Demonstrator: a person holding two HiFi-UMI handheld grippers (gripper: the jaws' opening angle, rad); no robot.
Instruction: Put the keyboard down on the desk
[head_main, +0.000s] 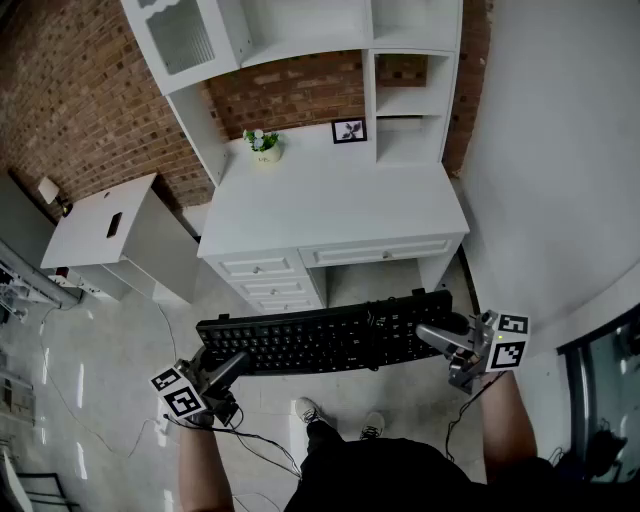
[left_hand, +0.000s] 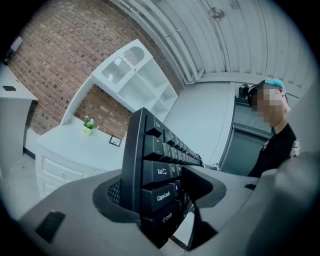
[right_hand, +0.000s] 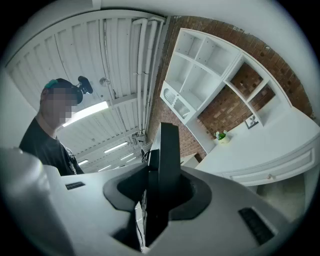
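Keyboard (head_main: 320, 340) ends are hidden inside left gripper (head_main: 226, 368) and right gripper (head_main: 436, 336).

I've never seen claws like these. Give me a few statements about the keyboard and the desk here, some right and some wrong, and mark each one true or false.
1. The long black plastic keyboard is gripped at both ends, by the left claw and the right claw. True.
2. The keyboard lies flat on the white wooden desk. False: it is held in the air in front of the desk, above the pale floor.
3. A small potted plant stands near the back of the desk top. True.
4. Piles of books cover the desk top. False: only the plant and a small framed picture show on it.
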